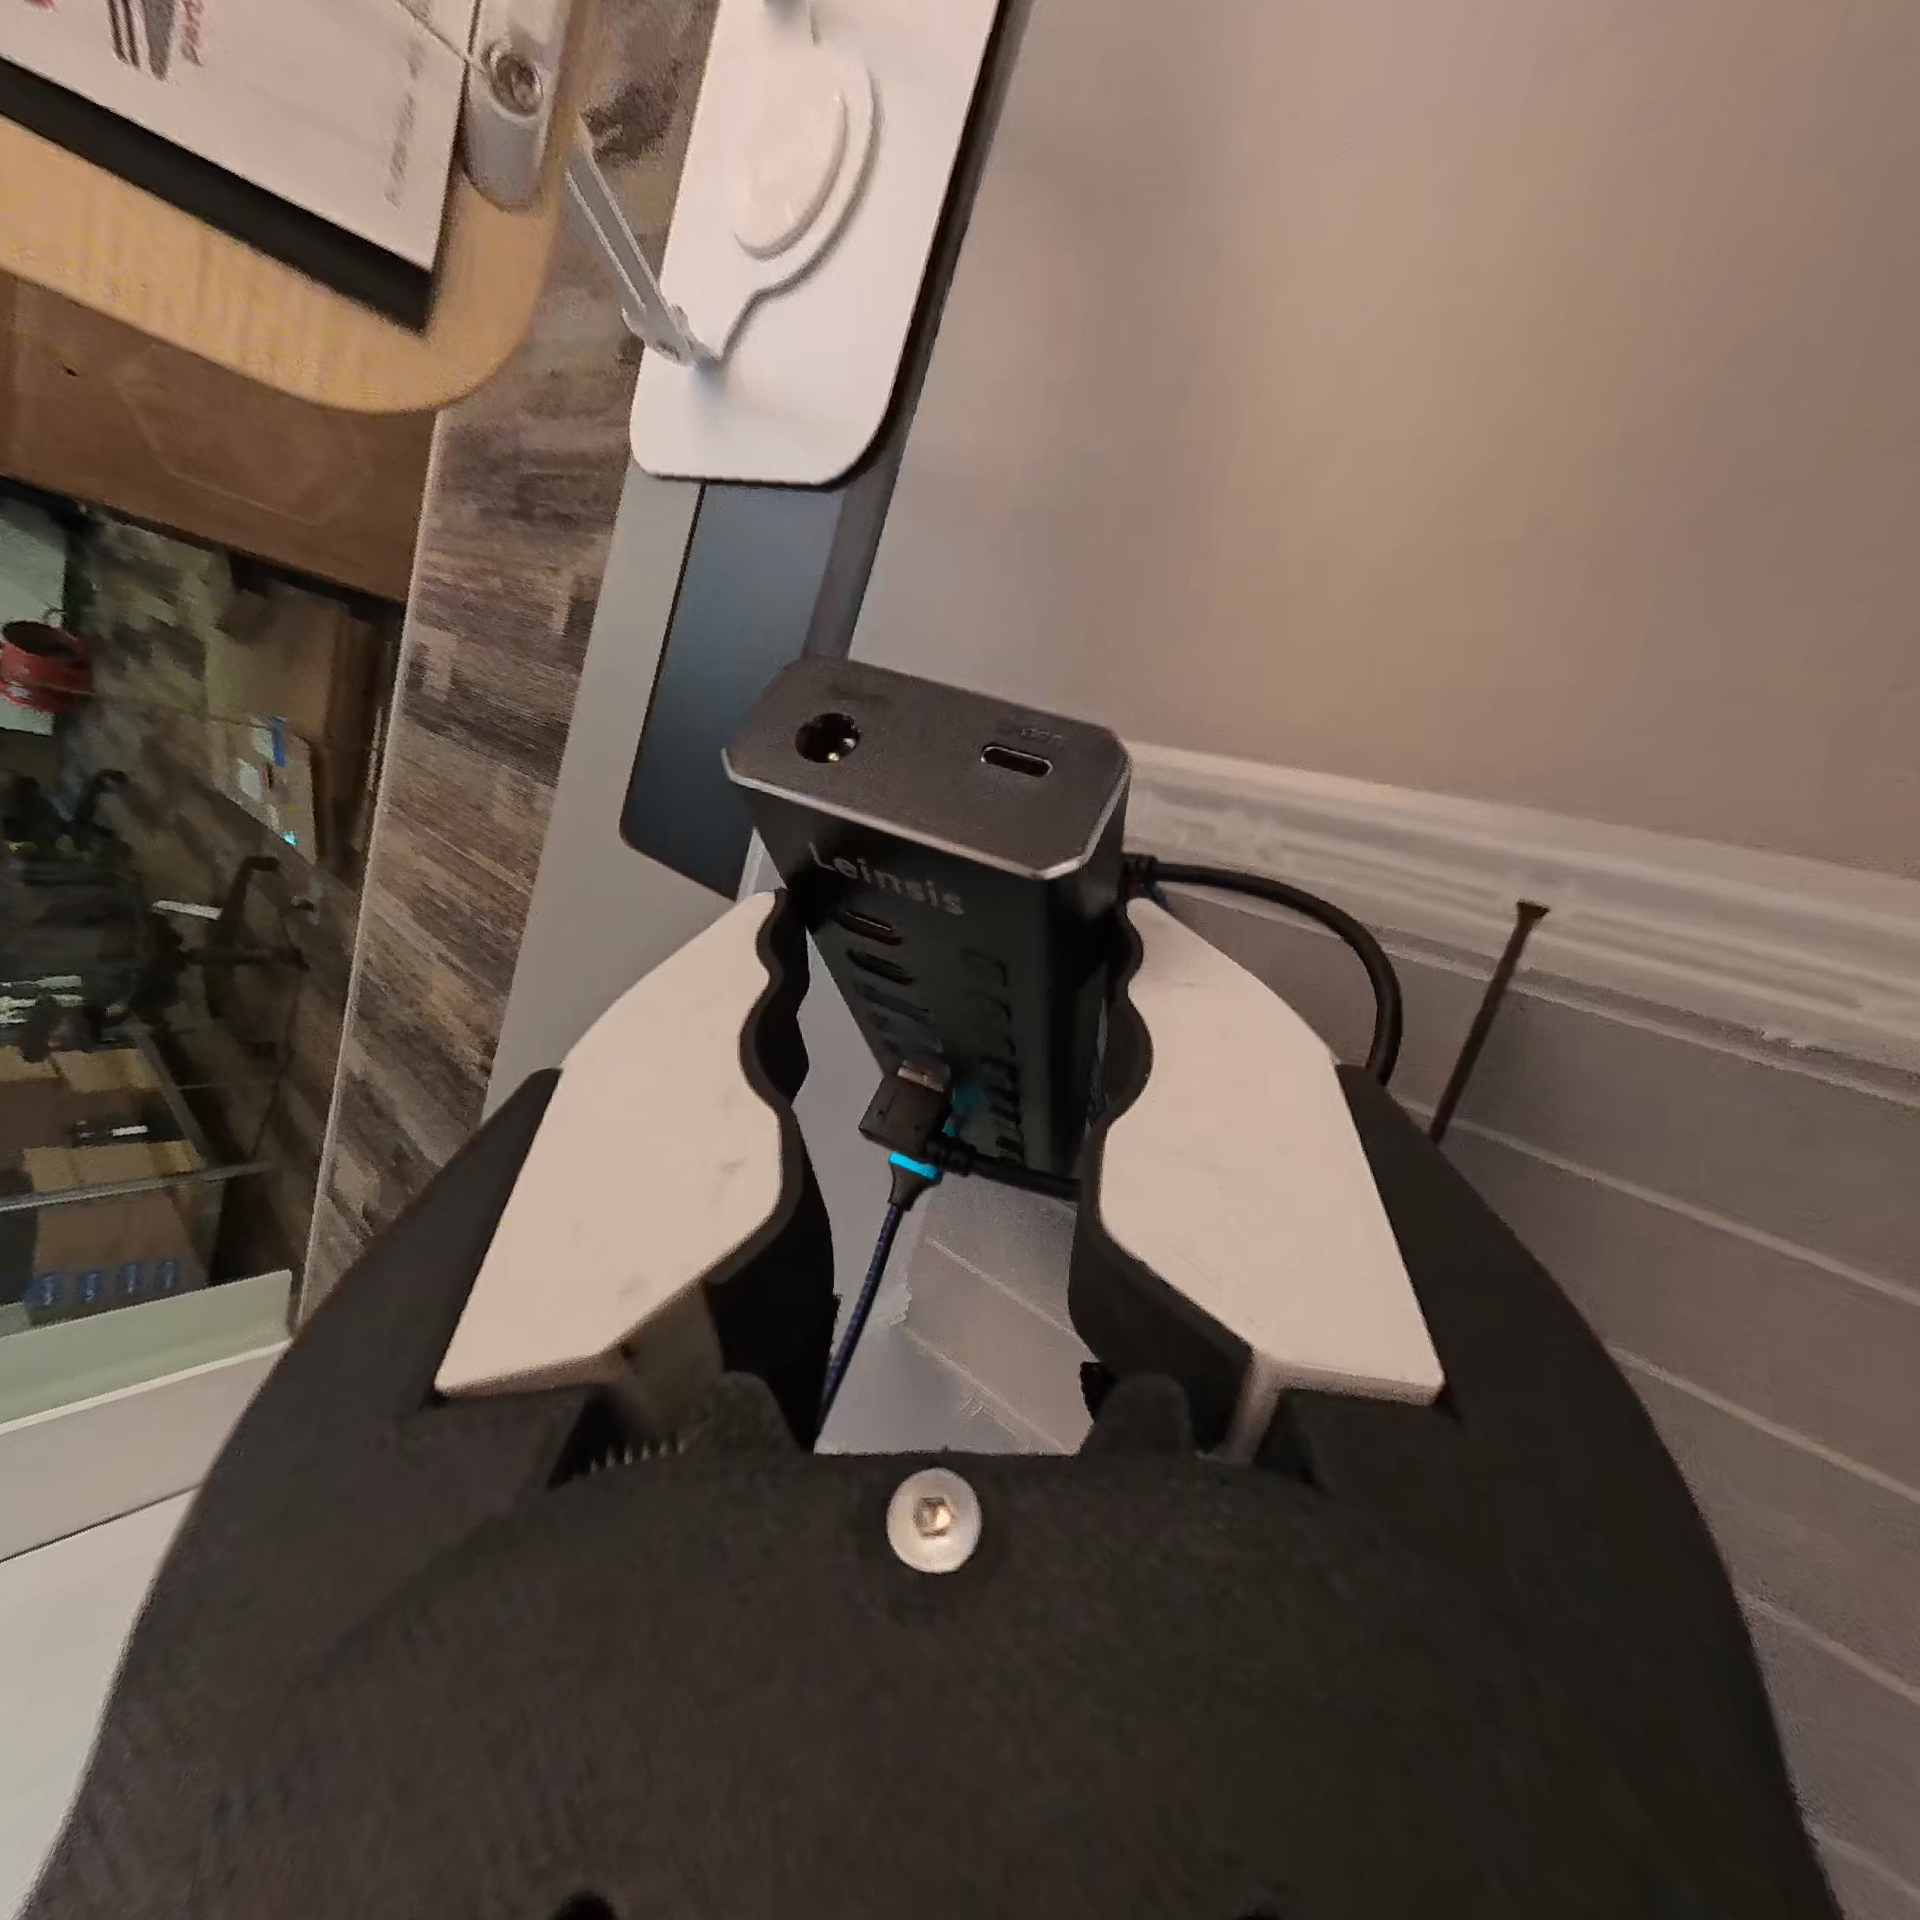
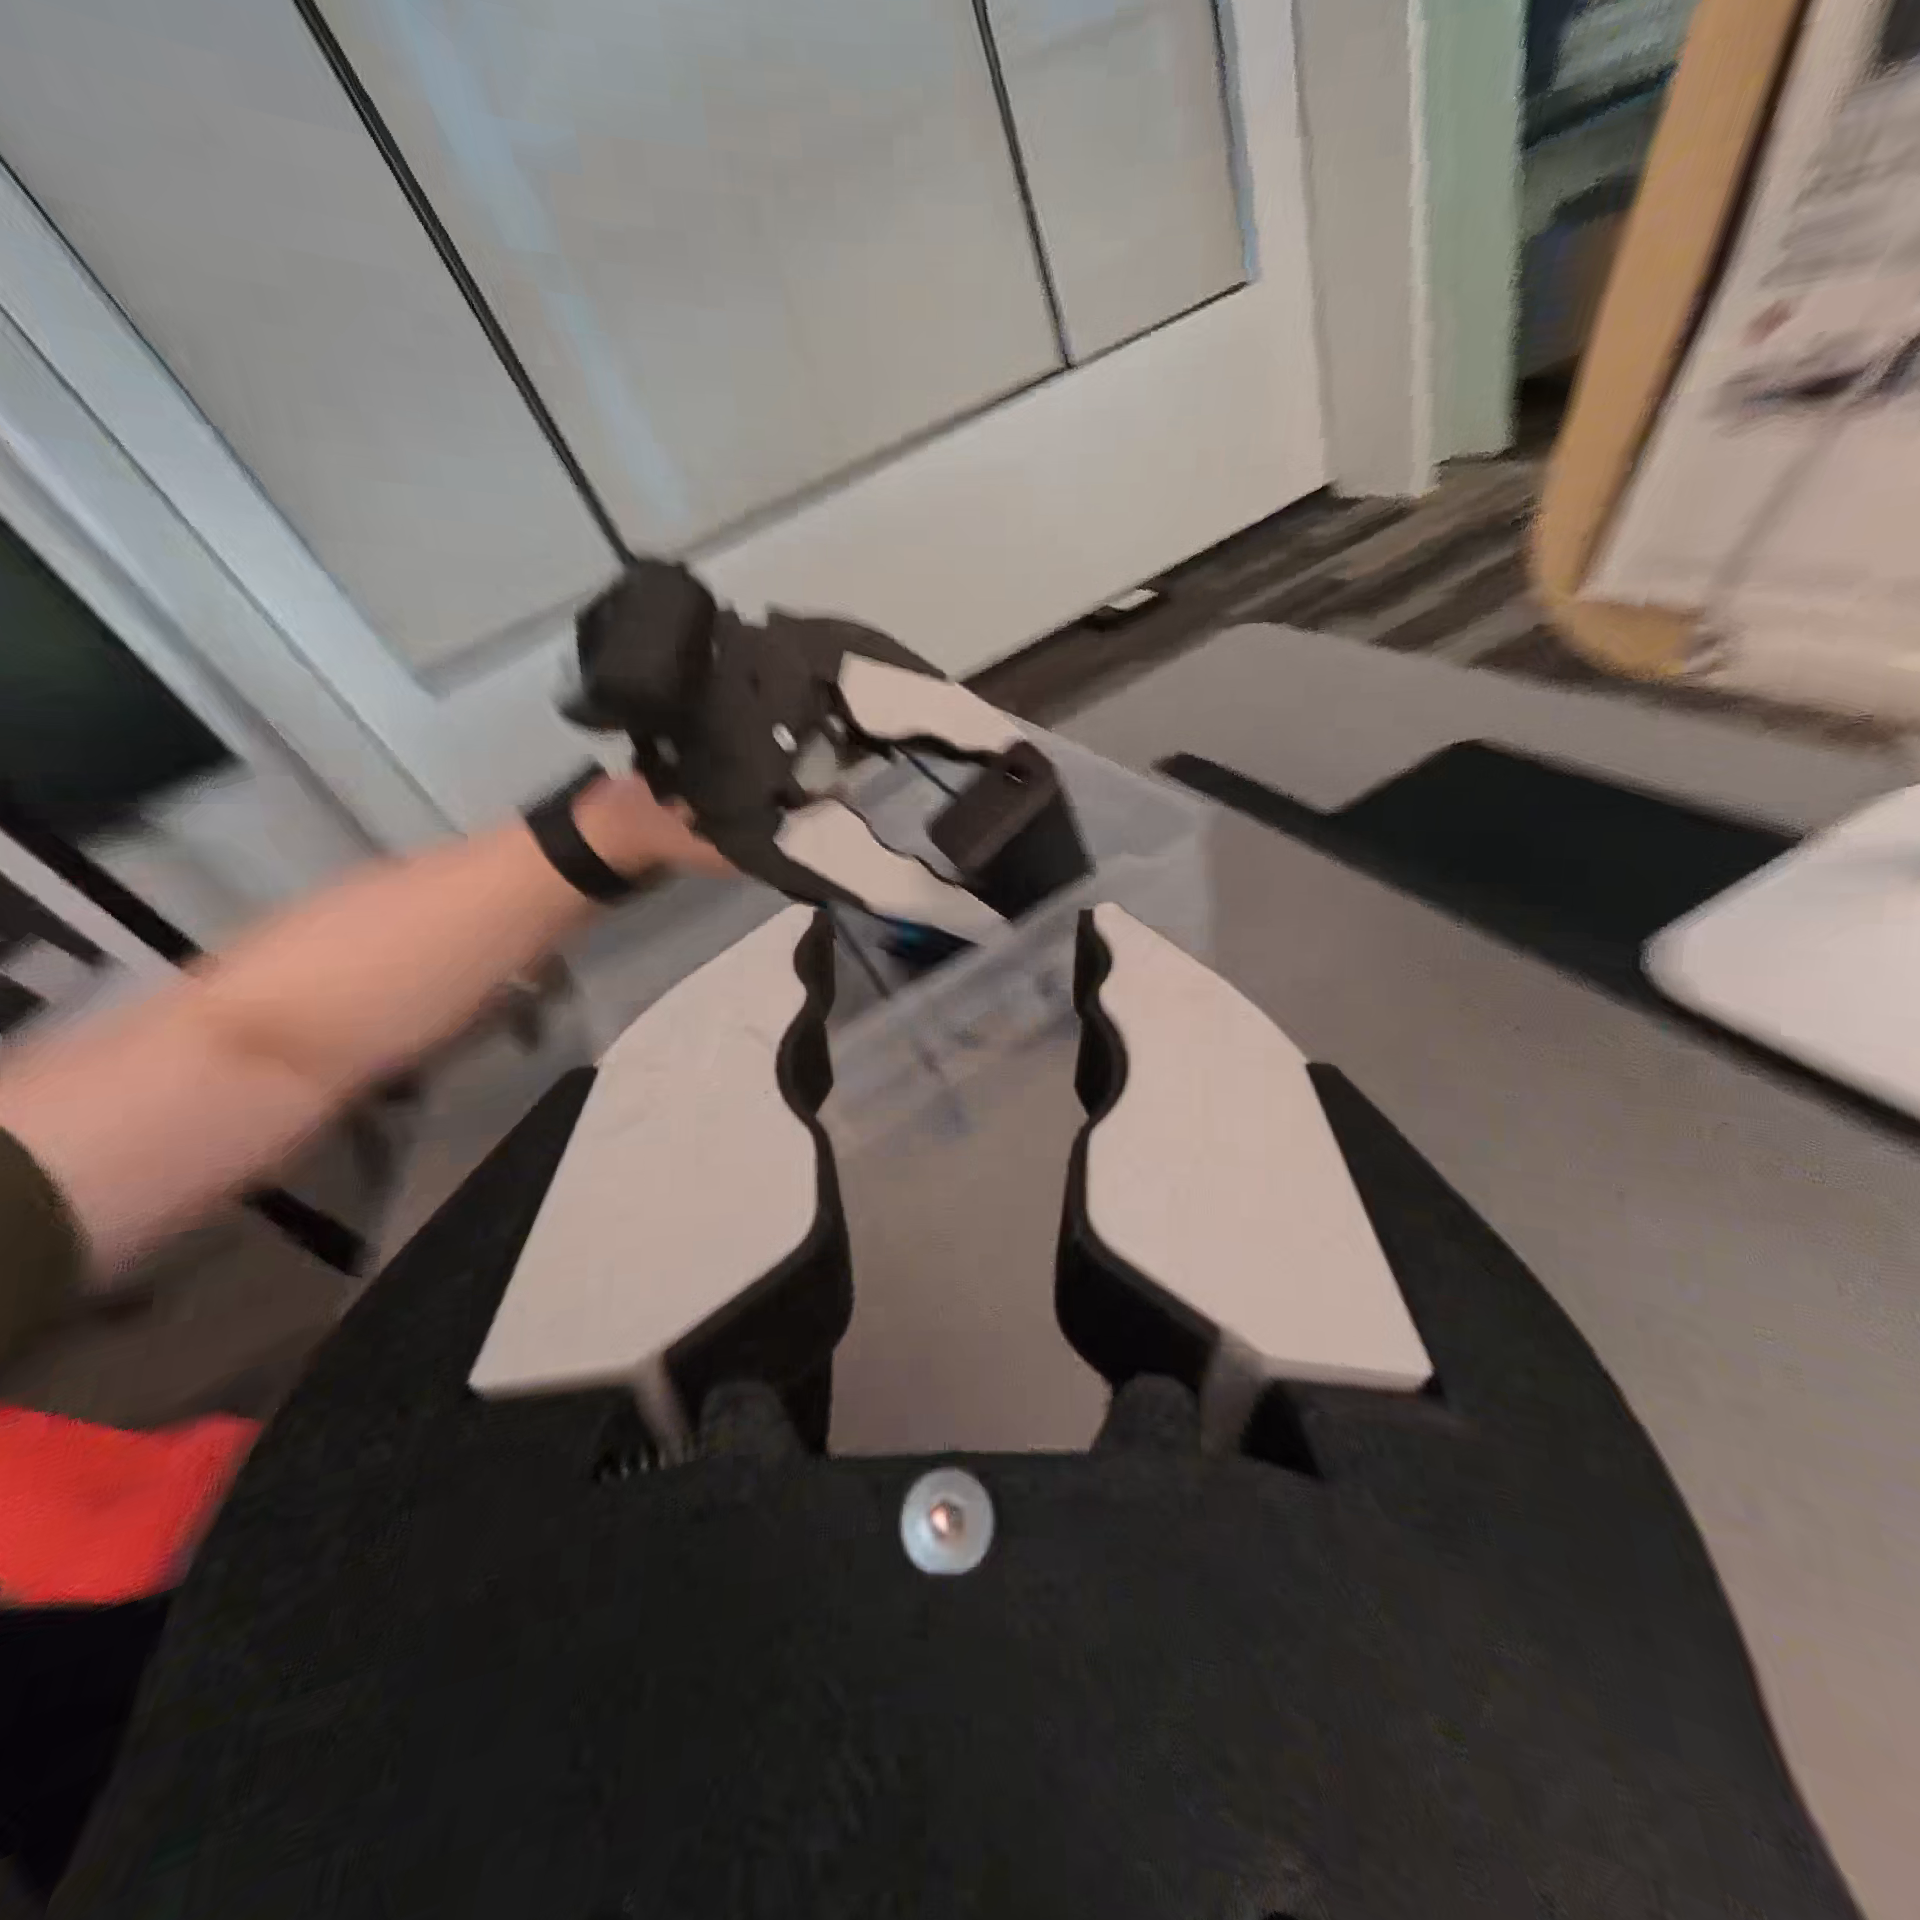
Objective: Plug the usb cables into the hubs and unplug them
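- The left gripper (image 1: 951, 914) pinches a black USB hub (image 1: 940, 904) between its fingers, lifted off the table.
- A braided USB cable (image 1: 902, 1132) (with a blue-lit connector) is plugged into the hub's port face.
- The right gripper (image 2: 951, 925) has its fingers spread, holding nothing, above the grey table (image 2: 1455, 1195).

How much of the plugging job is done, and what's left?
Done: the left gripper is shut on the black hub, lifted up, and one cable plug already sits in a port, glowing blue. In hand: just holding that hub. The right gripper is open and empty. Left: the other ports look empty, so probably more plugging, then unplugging. Whether other hubs are finished cannot be told.
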Demonstrator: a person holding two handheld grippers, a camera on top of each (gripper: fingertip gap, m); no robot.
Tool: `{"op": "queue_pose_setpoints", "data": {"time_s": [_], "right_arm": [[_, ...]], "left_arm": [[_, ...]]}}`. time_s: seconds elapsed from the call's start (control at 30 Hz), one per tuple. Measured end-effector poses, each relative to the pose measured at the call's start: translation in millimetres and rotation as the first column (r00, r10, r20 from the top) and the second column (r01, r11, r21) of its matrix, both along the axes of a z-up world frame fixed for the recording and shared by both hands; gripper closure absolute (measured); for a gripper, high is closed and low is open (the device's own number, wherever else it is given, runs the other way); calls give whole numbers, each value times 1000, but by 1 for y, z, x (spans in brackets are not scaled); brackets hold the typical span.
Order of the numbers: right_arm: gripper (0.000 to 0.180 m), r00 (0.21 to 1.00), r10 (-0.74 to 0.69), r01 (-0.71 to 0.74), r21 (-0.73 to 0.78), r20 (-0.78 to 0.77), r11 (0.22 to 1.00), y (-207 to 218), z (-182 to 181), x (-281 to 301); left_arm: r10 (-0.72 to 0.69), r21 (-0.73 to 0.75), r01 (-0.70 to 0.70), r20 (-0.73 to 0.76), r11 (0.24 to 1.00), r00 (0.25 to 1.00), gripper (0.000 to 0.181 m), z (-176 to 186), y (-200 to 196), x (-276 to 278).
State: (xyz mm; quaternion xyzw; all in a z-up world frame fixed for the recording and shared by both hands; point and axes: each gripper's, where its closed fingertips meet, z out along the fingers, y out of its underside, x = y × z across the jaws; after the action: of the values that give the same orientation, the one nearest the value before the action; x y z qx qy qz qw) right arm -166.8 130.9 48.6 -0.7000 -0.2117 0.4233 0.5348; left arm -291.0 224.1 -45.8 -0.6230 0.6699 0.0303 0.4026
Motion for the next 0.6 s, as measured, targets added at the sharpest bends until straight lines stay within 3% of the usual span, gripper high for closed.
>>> {"op": "queue_pose_setpoints", "data": {"time_s": [0.03, 0.07, 0.23, 0.37, 0.5, 0.6], "right_arm": [[135, 996, 19, -26, -80, -85, 996, 9, 2, -17], [134, 992, 27, -46, -153, -125, 987, 22, 1, -32], [135, 998, 55, -57, -437, -17, 897, 68, -32, -86], [127, 975, 2, 96, -435, 221, 895, 87, -51, -96], [125, 970, 66, 72, -534, 235, 842, 84, -61, -120], [140, 965, 94, 66, -574, 243, 816, 85, -66, -127]], "left_arm": [[3, 10, -3, 7, 1000, 1000, 127, 0, -1, 2], [9, 19, -9, 8, 1000, 1000, 127, 0, -1, 3], [23, 45, -25, 27, 999, 999, 127, -2, -1, 4], [31, 62, -33, 35, 998, 999, 127, 2, -2, 4], [38, 84, -42, 49, 996, 998, 127, 10, -3, 9], [58, 109, -61, 25, 992, 998, 127, 14, -3, 9]]}}
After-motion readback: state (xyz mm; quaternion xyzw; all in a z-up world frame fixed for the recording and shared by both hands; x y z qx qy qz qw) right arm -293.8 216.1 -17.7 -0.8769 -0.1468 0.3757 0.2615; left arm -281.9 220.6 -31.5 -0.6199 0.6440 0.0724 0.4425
